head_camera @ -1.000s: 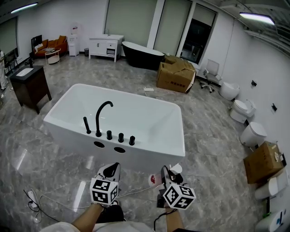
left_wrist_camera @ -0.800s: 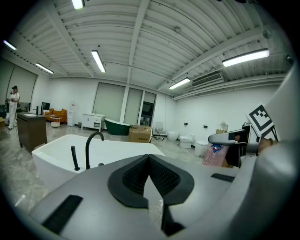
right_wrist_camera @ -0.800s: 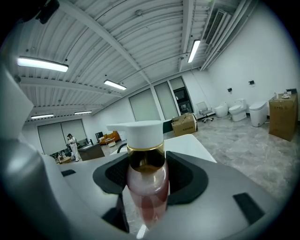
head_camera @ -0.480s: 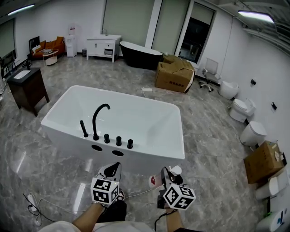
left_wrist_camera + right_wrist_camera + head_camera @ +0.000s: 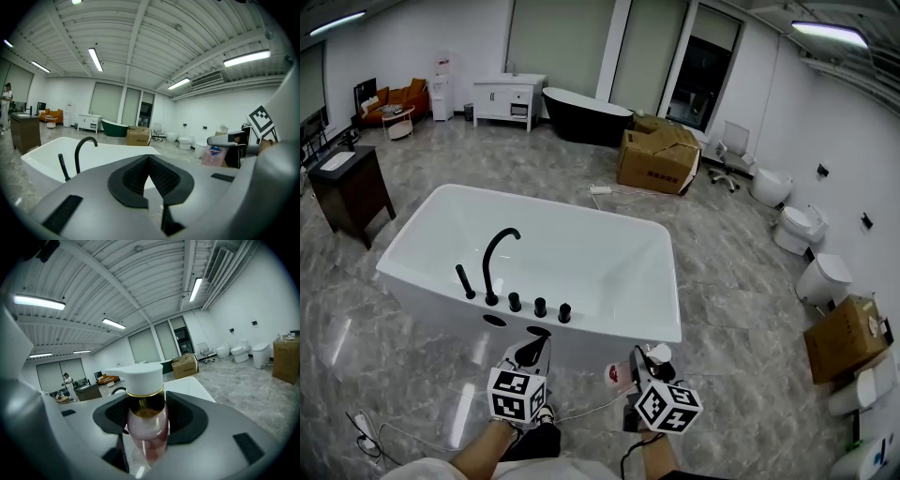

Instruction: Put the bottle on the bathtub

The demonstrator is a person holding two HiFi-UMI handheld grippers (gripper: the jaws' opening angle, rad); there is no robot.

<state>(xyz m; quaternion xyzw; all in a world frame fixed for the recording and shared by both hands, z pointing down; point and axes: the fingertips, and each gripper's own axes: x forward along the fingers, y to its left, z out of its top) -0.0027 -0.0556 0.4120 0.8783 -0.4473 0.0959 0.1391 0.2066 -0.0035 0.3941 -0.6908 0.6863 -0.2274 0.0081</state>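
Observation:
A pink pump bottle (image 5: 144, 427) with a white cap sits clamped between the black pads of my right gripper (image 5: 643, 364); in the head view the bottle (image 5: 621, 374) shows beside that gripper, and in the left gripper view the bottle (image 5: 214, 156) appears at the right. The white bathtub (image 5: 431, 291) lies just ahead, its near rim carrying a black arched faucet (image 5: 494, 263) and knobs. My left gripper (image 5: 532, 350) is shut and holds nothing, pointing at the tub's near rim. The tub (image 5: 44, 157) and the faucet (image 5: 80, 150) also show in the left gripper view.
Cardboard boxes (image 5: 658, 155) stand behind the tub, a black bathtub (image 5: 586, 114) and white cabinet (image 5: 509, 98) farther back. Toilets (image 5: 821, 277) line the right wall beside another box (image 5: 847, 334). A dark vanity (image 5: 347, 186) stands left. A cable (image 5: 403, 427) lies on the floor.
The tub has drawn nearer in the head view as I step toward it. Both grippers keep their pose, the right one still clamped on the bottle.

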